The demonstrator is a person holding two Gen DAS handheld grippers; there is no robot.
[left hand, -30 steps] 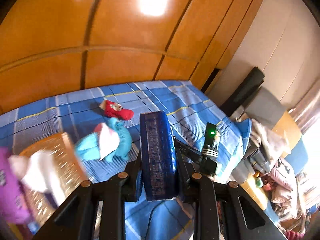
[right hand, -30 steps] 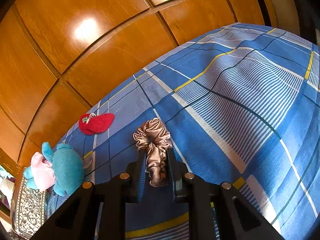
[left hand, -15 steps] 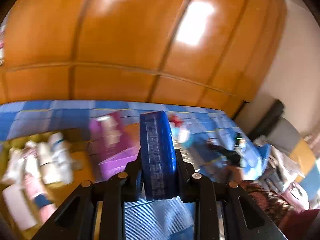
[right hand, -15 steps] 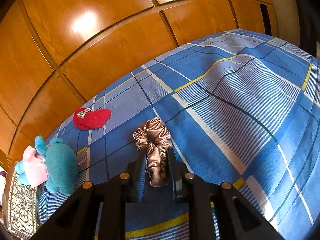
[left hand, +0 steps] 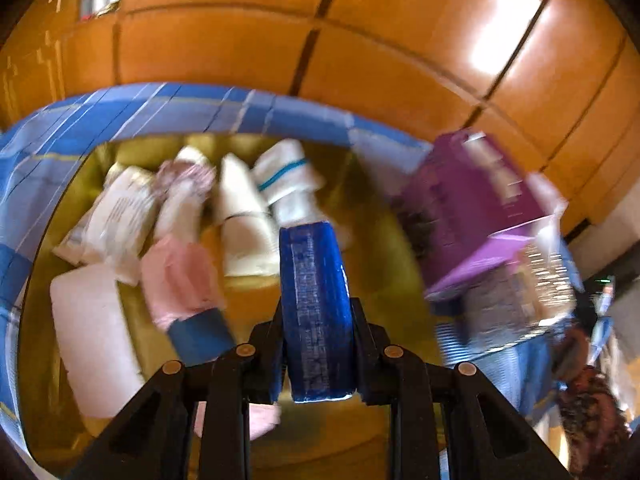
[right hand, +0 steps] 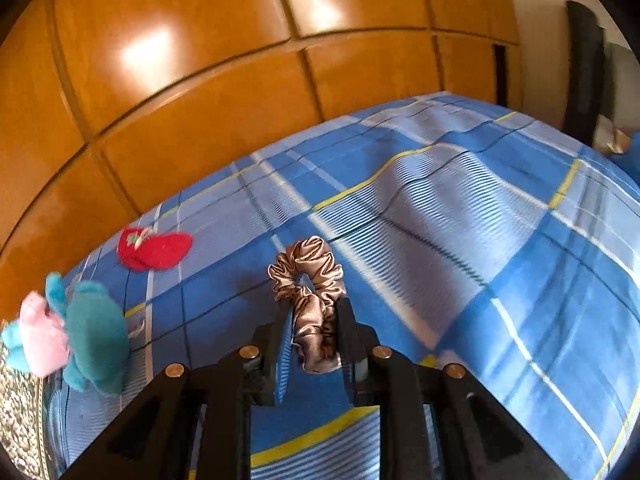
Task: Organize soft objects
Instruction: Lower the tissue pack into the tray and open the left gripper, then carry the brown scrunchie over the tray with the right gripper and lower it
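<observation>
Holding a blue packet (left hand: pixel 316 316) pinched in your left tool (left hand: pixel 316 312) above the yellow bin (left hand: pixel 360 208), several soft packs already inside. Your right tool (right hand: pixel 314 320) pinches a satin scrunchie (right hand: pixel 308 276) over the bed (right hand: pixel 460 232); red sock (right hand: pixel 154 249) and teal plush toy (right hand: pixel 94 328) remain unsorted.

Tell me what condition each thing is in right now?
Left gripper: shut on the blue pack.
Right gripper: shut on the satin scrunchie.
Yellow bin: open, holding white packets.
Red sock: lying flat on the bedsheet.
Teal plush: lying loose.
</observation>
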